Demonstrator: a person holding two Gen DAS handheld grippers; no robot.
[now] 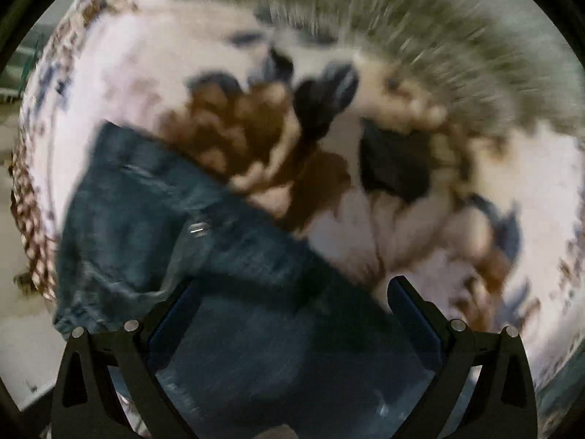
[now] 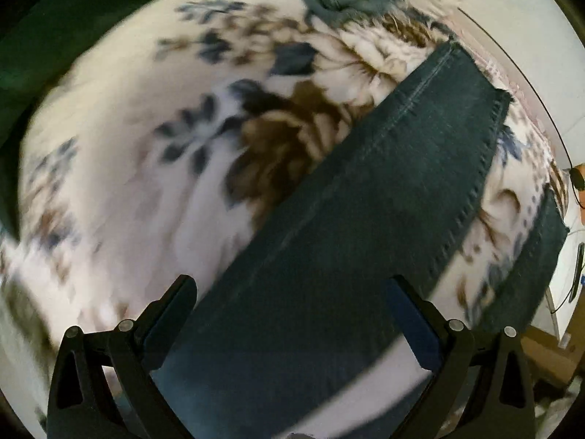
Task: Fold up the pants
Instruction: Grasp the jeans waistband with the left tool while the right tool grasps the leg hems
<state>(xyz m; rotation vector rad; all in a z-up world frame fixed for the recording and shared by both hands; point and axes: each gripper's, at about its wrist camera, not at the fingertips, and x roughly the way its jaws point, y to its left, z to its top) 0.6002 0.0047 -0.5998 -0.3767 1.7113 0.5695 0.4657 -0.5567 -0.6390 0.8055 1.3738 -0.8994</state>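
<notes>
Dark blue denim pants (image 2: 384,197) lie on a white fleece blanket with brown and blue flowers (image 2: 120,168); one leg runs from bottom centre to the hem at upper right in the right wrist view. Denim looks heavy, limp, not slippery: best pinched at hem or waistband seams. Left view is blurred; the waist end with a metal button (image 1: 199,228) probably sits centre left. Left gripper (image 1: 289,300) and right gripper (image 2: 292,300) both hover low over the cloth, fingers spread wide, holding nothing.
</notes>
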